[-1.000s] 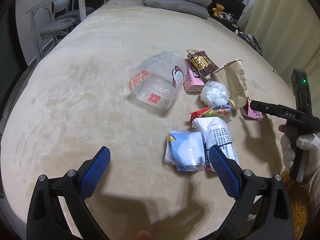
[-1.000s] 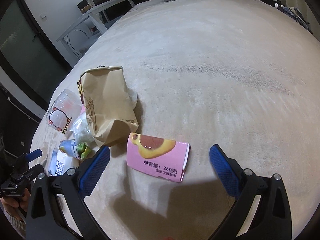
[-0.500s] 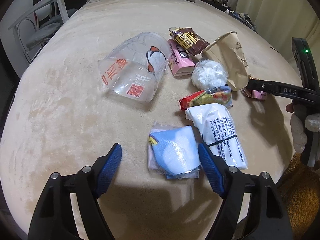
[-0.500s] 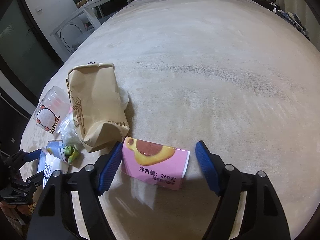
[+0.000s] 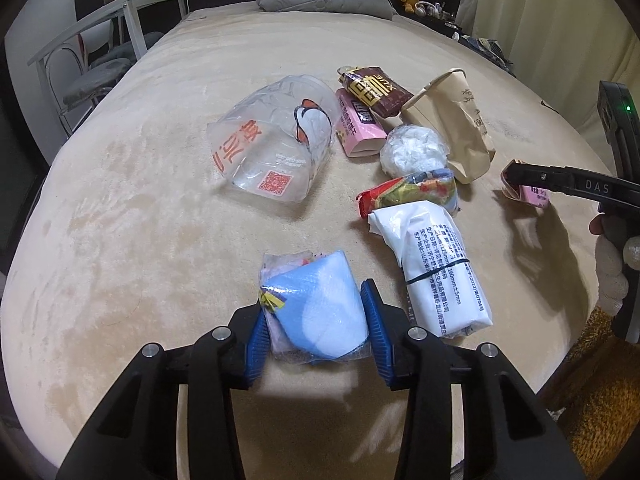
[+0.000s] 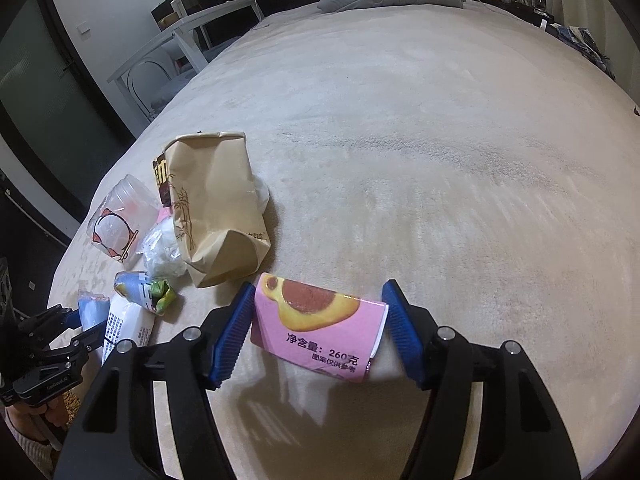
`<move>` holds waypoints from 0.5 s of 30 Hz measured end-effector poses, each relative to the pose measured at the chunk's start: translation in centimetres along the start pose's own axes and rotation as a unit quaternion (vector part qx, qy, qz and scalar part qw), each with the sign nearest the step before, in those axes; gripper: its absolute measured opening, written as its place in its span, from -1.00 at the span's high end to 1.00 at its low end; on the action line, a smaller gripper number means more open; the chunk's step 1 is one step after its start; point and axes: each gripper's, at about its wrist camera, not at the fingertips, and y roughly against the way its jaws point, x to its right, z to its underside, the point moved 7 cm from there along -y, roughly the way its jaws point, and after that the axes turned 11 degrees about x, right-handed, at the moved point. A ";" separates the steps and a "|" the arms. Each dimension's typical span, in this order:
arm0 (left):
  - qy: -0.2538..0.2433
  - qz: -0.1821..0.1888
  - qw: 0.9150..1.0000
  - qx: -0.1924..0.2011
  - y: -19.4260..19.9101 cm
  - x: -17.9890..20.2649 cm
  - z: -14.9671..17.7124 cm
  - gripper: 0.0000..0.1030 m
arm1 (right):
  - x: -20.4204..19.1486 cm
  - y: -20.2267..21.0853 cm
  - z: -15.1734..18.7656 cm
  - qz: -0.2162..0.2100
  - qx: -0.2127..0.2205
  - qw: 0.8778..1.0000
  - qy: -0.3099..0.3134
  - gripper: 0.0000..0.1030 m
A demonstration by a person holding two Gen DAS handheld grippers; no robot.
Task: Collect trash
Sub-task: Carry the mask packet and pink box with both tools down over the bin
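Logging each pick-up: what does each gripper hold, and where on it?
Left gripper is closing on the blue-and-white packet, across its sides. Right gripper is closing on the pink carton, at its ends.

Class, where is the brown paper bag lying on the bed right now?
In the right wrist view, the brown paper bag lies left of centre on the bed, just beyond the pink box, beside the white plastic ball.

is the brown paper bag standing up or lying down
Lying down. The brown paper bag lies flat on its side on the bed, crumpled, its printed face up and its open mouth toward the pillows.
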 end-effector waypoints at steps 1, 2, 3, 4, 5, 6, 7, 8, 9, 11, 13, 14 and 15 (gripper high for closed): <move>0.005 0.001 1.000 0.003 0.3 0.0 0.1 0.19 | 0.1 0.4 0.2 -0.001 0.004 1.000 -0.003 -0.27; 0.013 0.003 1.000 0.007 0.6 -0.1 0.1 0.19 | 0.3 0.8 0.5 -0.003 0.004 1.000 -0.010 -0.27; 0.020 0.005 1.000 0.012 1.0 -0.1 0.1 0.19 | 0.5 1.1 0.8 -0.005 0.002 1.000 -0.017 -0.27; 0.025 0.004 1.000 0.019 1.4 -0.1 0.0 0.19 | 0.5 1.5 1.1 -0.006 0.002 1.000 -0.022 -0.27; 0.028 0.004 0.999 0.027 1.8 -0.1 0.0 0.19 | 0.5 2.0 1.4 -0.007 0.006 1.000 -0.026 -0.27; 0.032 0.004 0.999 0.036 2.3 -0.1 0.0 0.19 | 0.5 2.5 1.7 -0.007 0.009 1.000 -0.028 -0.27; 0.036 0.005 0.998 0.044 2.8 0.1 0.0 0.19 | 0.4 3.0 2.2 -0.007 0.012 0.999 -0.030 -0.27; 0.037 0.007 0.998 0.051 3.2 0.3 0.0 0.19 | 0.3 3.5 2.9 -0.009 0.013 0.999 -0.032 -0.27; 0.034 0.007 0.998 0.058 3.7 0.4 0.2 0.19 | 0.2 3.9 3.6 -0.011 0.012 0.999 -0.033 -0.27; 0.030 0.010 0.997 0.069 4.6 0.7 0.4 0.19 | -0.4 5.1 4.8 -0.023 0.017 0.999 -0.034 -0.27; 0.035 0.020 0.996 0.076 5.4 1.1 0.8 0.19 | -1.2 6.3 5.7 -0.030 0.025 0.999 -0.025 -0.27; 0.038 0.023 0.996 0.079 5.7 1.2 1.0 0.19 | -1.6 7.0 6.2 -0.034 0.030 0.999 -0.019 -0.27; 0.040 0.026 0.996 0.081 6.1 1.3 1.4 0.19 | -2.0 7.7 6.6 -0.038 0.035 0.999 -0.014 -0.27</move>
